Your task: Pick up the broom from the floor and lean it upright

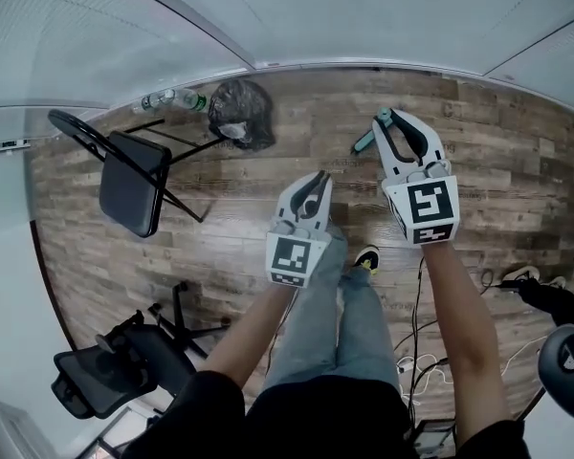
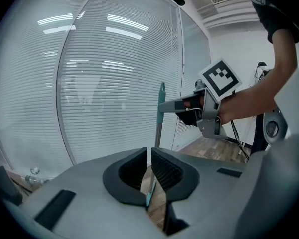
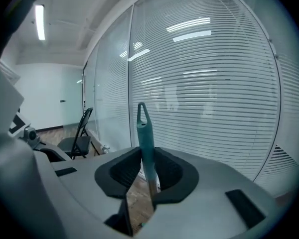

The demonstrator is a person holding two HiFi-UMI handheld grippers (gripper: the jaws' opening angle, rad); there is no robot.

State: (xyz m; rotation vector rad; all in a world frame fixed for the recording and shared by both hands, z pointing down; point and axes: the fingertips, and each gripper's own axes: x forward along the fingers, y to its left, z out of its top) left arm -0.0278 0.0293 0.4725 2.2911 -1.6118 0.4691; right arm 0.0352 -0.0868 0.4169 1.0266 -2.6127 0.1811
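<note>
Looking down, the head view shows a wood floor [image 1: 268, 165] meeting a glass wall [image 1: 364, 17] with blinds, a folding chair [image 1: 131, 185] and a black bag [image 1: 241, 113] near it. The left gripper [image 1: 316, 184] and right gripper [image 1: 388, 128] reach forward, the teal handle of the broom [image 1: 364, 142] at the right one. Left gripper view: jaws pinched shut on the thin upright shaft. Right gripper view: jaws clamped on the teal handle below its loop.

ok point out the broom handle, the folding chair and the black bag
broom handle [image 3: 145, 133], right gripper view, teal grip
folding chair [image 1: 132, 182], head view, seat
black bag [image 1: 241, 113], head view, its middle
</note>
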